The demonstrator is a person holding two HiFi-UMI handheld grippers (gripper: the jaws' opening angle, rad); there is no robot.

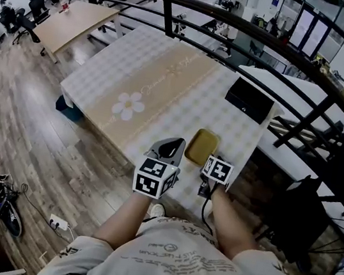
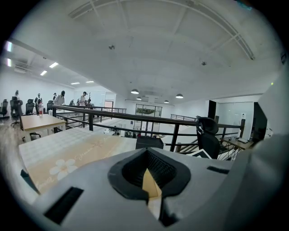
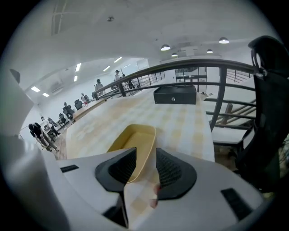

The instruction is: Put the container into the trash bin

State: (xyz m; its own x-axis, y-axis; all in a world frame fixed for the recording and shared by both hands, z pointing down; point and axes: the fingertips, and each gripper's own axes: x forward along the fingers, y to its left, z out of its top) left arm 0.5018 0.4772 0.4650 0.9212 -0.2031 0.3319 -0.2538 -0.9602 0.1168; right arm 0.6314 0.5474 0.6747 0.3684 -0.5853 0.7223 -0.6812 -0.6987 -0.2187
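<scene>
A shallow yellow container [image 1: 201, 146] lies on the checked tablecloth near the table's front edge. My right gripper [image 1: 208, 163] is at its near right corner. In the right gripper view the jaws stand open, the container [image 3: 131, 144] has its right rim in the gap of the right gripper [image 3: 141, 158], and the pads do not press on it. My left gripper [image 1: 172, 143] hovers just left of the container, pointing across the table. In the left gripper view, the left gripper [image 2: 146, 155] has its pads together with nothing between them.
A black box [image 1: 249, 99] sits at the table's far right corner. A dark metal railing [image 1: 242, 18] curves behind and to the right of the table [image 1: 125, 68]. Something blue [image 1: 66, 109] stands on the floor under the table's left corner. A black office chair [image 3: 268, 113] is at the right.
</scene>
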